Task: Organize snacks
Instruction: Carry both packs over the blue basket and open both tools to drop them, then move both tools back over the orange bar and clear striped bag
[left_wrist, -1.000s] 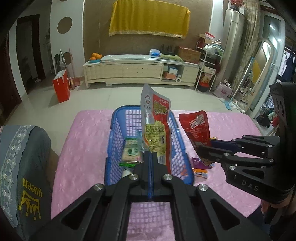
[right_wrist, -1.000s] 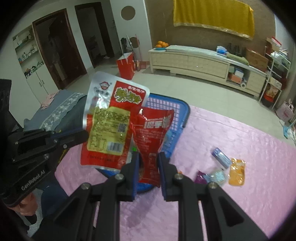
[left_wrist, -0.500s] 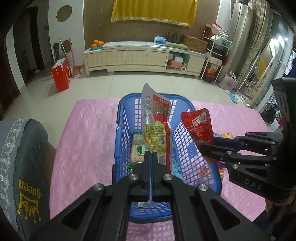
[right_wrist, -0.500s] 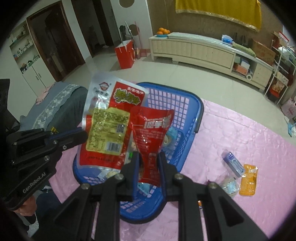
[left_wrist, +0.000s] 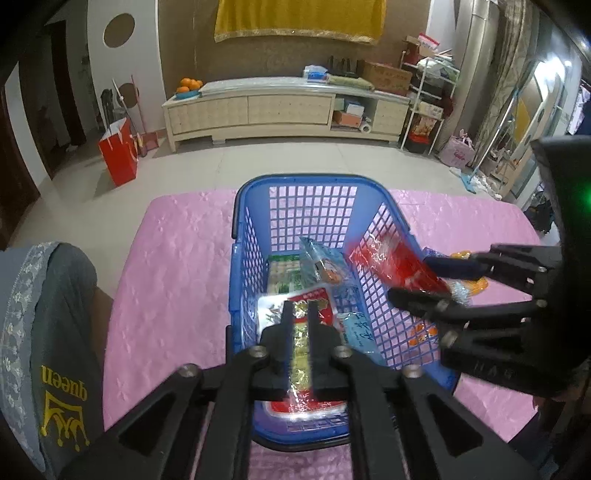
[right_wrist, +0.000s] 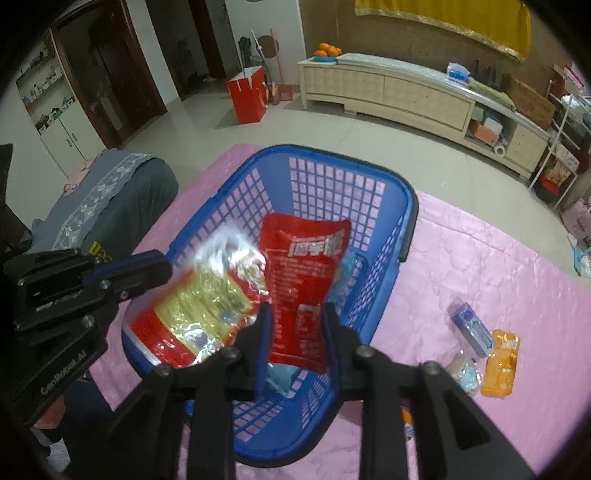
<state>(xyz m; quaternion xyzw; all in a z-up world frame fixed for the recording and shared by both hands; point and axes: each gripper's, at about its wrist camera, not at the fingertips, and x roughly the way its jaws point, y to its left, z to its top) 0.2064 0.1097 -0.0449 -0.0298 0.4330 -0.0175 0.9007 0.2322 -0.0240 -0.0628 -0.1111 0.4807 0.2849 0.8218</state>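
Note:
A blue plastic basket (left_wrist: 236, 221) (right_wrist: 410, 206) stands on the pink tablecloth. My left gripper (left_wrist: 300, 314) hovers over its near end with its jaws opening. The red, silver and yellow snack packet (left_wrist: 295, 354) (right_wrist: 207, 295) lies loose under them in the basket, blurred. My right gripper (right_wrist: 297, 314) is over the basket too, jaws opening. The red snack packet (right_wrist: 303, 280) (left_wrist: 391, 266) sits between its fingers, which stand apart from it. Green and light blue packets (left_wrist: 321, 262) lie on the basket floor.
On the cloth right of the basket lie an orange packet (right_wrist: 500, 363), a blue-purple packet (right_wrist: 472, 328) and a clear one (right_wrist: 463, 373). A grey cushion marked "queen" (left_wrist: 55, 332) adjoins the table's left edge. Tiled floor, a red bag (left_wrist: 118, 155) and a low cabinet lie beyond.
Both grippers came down over the basket and their jaws opened. The two packets, held upright before, have dropped from the grips into the basket.

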